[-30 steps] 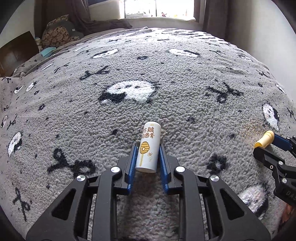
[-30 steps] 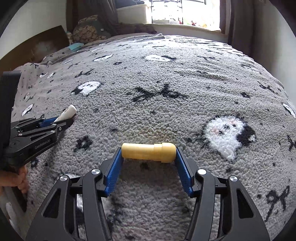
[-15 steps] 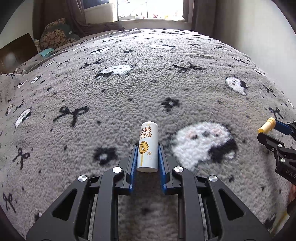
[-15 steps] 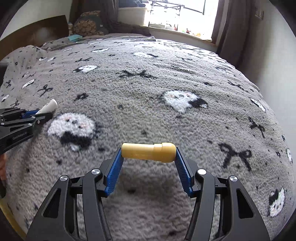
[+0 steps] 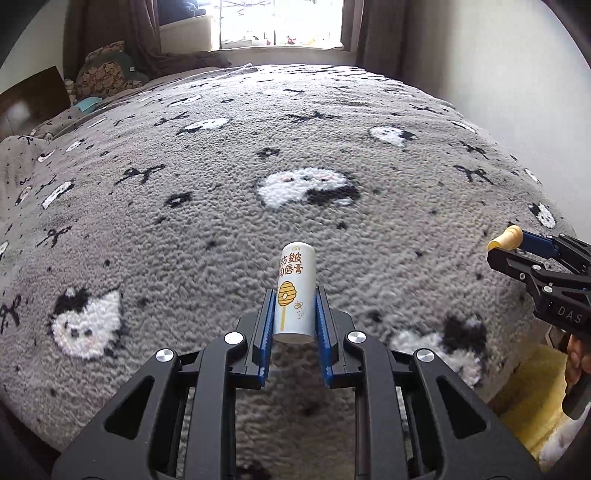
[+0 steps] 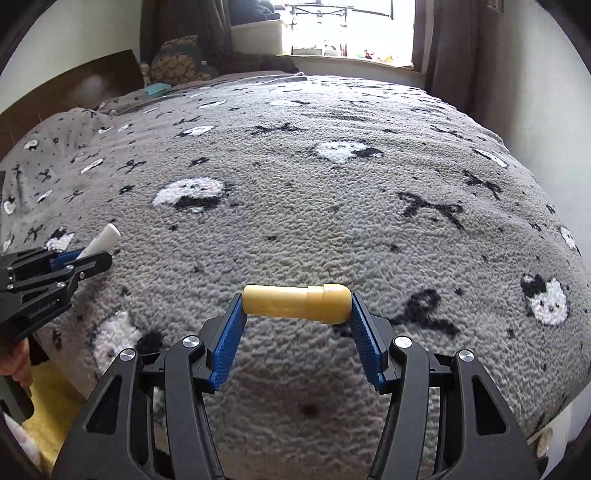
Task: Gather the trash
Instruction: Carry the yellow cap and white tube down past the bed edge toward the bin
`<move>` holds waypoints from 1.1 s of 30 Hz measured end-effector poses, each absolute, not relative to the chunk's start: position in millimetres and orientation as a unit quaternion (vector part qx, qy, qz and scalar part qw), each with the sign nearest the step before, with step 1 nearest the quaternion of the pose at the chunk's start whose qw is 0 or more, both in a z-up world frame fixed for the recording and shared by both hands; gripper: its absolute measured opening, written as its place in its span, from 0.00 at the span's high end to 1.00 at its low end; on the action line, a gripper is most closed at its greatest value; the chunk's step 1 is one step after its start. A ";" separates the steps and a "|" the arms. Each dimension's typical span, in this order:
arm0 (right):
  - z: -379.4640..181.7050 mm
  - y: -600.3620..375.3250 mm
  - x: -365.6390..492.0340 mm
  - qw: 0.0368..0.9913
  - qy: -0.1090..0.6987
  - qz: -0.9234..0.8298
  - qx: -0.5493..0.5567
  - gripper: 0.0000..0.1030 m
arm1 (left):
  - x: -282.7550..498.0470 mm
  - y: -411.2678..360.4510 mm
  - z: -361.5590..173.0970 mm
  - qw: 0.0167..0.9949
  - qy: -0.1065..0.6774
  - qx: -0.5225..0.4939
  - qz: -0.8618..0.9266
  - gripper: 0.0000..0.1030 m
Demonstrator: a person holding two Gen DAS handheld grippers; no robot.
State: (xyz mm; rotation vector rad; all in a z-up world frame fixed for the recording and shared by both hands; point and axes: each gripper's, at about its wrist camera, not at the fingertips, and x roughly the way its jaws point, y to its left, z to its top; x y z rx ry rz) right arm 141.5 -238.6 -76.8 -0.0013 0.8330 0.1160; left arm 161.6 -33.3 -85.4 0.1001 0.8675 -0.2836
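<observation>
Above the grey patterned bed (image 5: 369,229), the left tongs (image 5: 294,314) clamp a white lip-balm tube (image 5: 294,291) lengthwise, while the right tongs (image 6: 297,314), half spread, grip a yellow tube (image 6: 296,303) crosswise by its ends.

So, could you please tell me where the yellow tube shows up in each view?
Left wrist view: yellow tube at the far right edge, end-on in the right claw.
Right wrist view: yellow tube at lower centre, crosswise between the claw's blue pads.
Shared landmark: the window beyond the grey blanket.
</observation>
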 end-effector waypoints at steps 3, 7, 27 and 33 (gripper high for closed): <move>-67.2 -241.4 118.3 0.918 0.392 0.060 0.004 0.45 | 140.8 -36.6 -81.4 0.899 0.412 0.051 -0.142 0.81; -56.3 -240.6 92.1 0.925 0.374 0.065 0.002 0.45 | 115.0 -39.6 -73.0 0.902 0.400 0.055 -0.151 0.81; -84.0 -225.9 11.0 0.911 0.401 0.092 0.018 0.45 | 20.5 -42.0 -95.8 0.883 0.426 0.053 -0.189 0.81; -111.5 -220.9 -1.3 0.894 0.437 0.096 0.020 0.45 | 6.4 -36.9 -131.8 0.861 0.470 0.049 -0.190 0.81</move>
